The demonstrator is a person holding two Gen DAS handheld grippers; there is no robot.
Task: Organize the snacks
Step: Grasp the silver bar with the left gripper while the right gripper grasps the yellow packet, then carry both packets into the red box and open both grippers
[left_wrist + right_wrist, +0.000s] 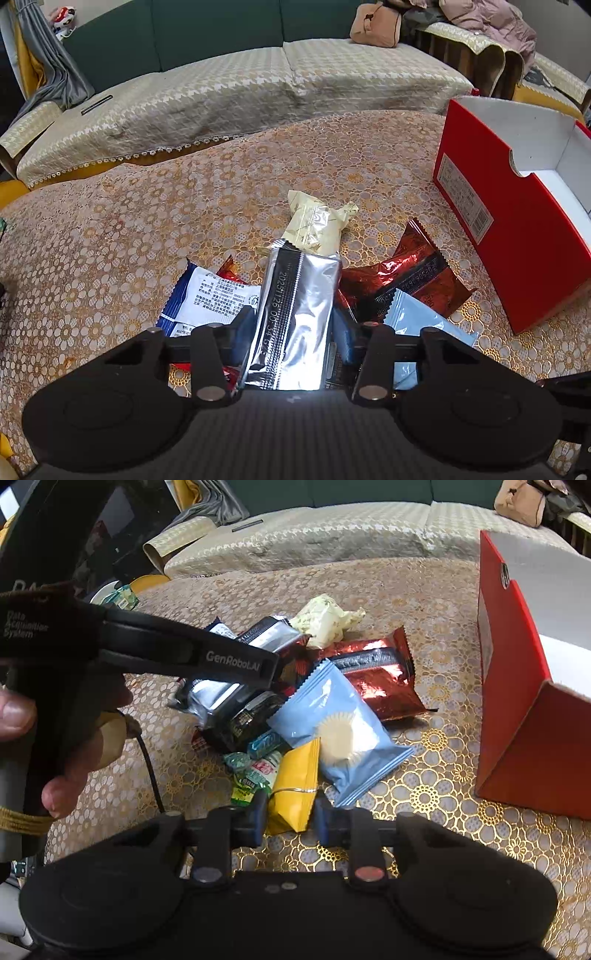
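While clamped on long silver foil snack packet, left hand-held gripper over snack pile. Right hand-held gripper pinching flat yellow foil sachet at pile's near edge. Light-blue plastic cracker pack, crinkled red foil wrapper just beyond, on lace-covered table. Open red cardboard box to right.

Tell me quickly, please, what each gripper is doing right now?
Left gripper: closed on the silver packet.
Right gripper: closed on the yellow packet.
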